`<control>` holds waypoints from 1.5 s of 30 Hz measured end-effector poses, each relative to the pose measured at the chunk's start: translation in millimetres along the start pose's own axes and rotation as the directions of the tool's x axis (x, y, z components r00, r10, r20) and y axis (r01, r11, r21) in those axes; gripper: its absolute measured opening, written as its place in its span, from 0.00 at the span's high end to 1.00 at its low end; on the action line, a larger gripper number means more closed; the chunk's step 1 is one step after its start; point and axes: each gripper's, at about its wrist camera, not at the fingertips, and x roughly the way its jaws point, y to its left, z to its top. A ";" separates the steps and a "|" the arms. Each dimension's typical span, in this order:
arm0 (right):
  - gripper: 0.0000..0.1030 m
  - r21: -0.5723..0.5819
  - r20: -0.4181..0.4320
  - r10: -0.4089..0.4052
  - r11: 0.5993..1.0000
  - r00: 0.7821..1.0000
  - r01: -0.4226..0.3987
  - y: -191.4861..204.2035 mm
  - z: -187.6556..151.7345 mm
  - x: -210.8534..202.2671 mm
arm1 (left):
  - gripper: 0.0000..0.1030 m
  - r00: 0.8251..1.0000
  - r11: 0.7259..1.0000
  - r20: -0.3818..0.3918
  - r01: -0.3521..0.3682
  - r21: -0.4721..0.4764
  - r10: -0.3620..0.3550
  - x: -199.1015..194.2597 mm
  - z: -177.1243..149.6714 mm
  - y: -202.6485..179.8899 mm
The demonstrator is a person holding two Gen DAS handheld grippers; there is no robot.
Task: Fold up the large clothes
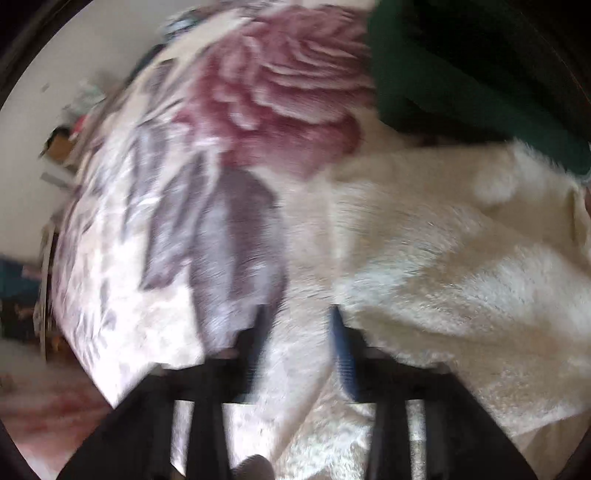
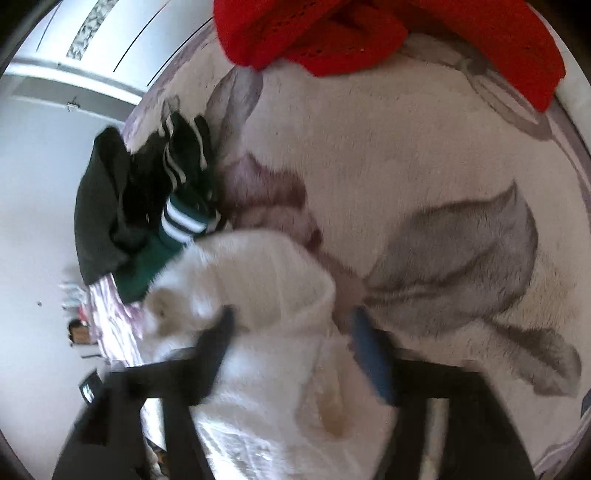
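Above the white fleece (image 2: 258, 266), both claws down-tilted, parted.

Both wrist views steep-down, close over bed; share white fleece garment (image 1: 461, 258).

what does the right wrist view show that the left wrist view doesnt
Only the right wrist view: a red garment, black striped clothes and the right gripper, open over the white fleece garment.
Only the left wrist view: a big pink rose print and the left gripper, open.
Both: the white fleece garment, the floral blanket and a green garment.
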 end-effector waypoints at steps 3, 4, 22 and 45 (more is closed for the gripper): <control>0.29 0.008 -0.167 -0.026 1.000 0.986 0.028 -9.6 22.3 50.3 | 0.22 0.998 0.997 0.022 -0.058 -0.042 0.059 -8.9 -13.5 1.5; 0.29 0.022 -0.237 -0.003 1.000 0.972 0.009 -12.2 26.5 70.4 | 0.22 0.998 0.997 0.023 -0.060 -0.049 0.061 -10.4 -19.6 0.3; 0.67 -0.172 -0.236 -0.140 0.980 0.962 0.100 6.1 51.0 58.4 | 0.22 0.995 0.995 0.035 -0.094 -0.016 0.094 -30.1 -55.5 -40.3; 0.44 -0.091 -0.220 -0.079 0.994 0.972 0.060 -129.1 -185.3 -20.3 | 0.22 0.981 0.974 -0.169 0.123 0.190 -0.091 -33.5 -234.2 -108.7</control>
